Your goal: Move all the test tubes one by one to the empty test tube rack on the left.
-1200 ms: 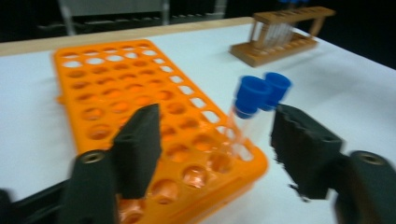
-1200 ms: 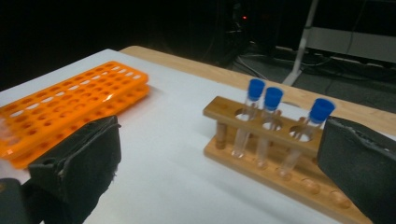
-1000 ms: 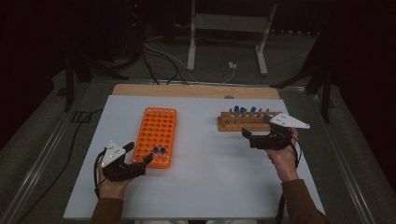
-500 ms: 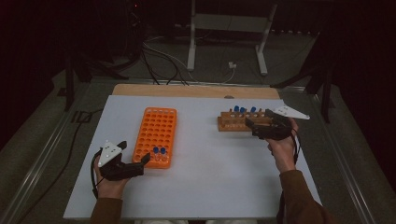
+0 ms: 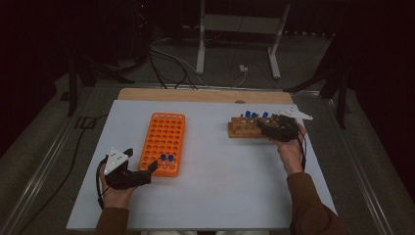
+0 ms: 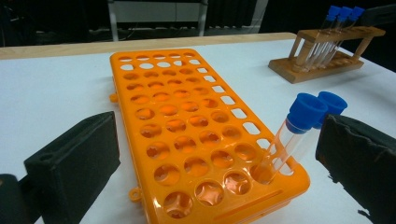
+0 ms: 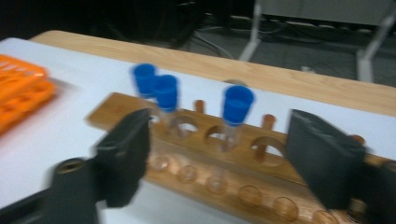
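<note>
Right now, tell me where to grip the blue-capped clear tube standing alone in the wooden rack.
Grip the blue-capped clear tube just under its cap, coming from the rack's open front: it stands upright, the wooden rack hides its lower part, and the right gripper already straddles it with fingers apart.

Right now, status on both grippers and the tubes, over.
Left gripper open, idle by orange rack. Right gripper jaws closing around a blue-capped tube in wooden rack, pads not yet touching. Path clear.

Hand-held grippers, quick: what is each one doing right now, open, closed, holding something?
Left hand-held gripper: open, holding nothing, beside the orange rack.
Right hand-held gripper: open, jaws just closing around a blue-capped tube, not gripping it yet.
</note>
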Available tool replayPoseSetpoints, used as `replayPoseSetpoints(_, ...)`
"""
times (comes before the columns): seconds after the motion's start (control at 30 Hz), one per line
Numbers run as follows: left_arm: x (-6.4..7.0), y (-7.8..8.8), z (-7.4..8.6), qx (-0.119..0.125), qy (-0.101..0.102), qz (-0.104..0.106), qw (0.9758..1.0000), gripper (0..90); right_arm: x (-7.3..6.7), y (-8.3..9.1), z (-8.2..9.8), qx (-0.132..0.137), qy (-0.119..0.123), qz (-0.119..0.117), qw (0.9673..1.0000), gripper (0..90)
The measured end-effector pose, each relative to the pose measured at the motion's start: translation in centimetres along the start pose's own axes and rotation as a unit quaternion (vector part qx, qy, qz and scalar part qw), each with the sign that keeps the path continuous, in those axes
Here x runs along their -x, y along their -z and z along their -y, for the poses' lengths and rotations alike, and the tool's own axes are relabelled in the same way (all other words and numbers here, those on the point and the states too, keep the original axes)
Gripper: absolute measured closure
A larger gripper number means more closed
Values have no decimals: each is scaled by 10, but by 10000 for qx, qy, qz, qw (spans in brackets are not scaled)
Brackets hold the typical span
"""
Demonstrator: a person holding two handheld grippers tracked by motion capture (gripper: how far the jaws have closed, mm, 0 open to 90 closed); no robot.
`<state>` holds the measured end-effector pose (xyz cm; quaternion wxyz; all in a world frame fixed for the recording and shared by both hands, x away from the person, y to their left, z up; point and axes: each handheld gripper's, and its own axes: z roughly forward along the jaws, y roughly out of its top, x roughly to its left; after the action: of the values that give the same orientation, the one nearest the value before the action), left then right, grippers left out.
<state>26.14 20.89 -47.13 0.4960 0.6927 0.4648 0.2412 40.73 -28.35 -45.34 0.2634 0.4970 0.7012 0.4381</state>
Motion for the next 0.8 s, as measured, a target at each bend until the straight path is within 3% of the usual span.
replayPoseSetpoints(0.1,-1,0,0,-6,10,-5,10000,6,2,-5,3,8,25,90,10000,511)
replayPoseSetpoints(0.37,-1,0,1,7,79,5,10000,7,-2,-16,5,-31,150,95,9998,735)
replayPoseSetpoints(0.8,-2,0,1,13,90,1,10000,7,-4,-25,5,24,85,148,9999,756)
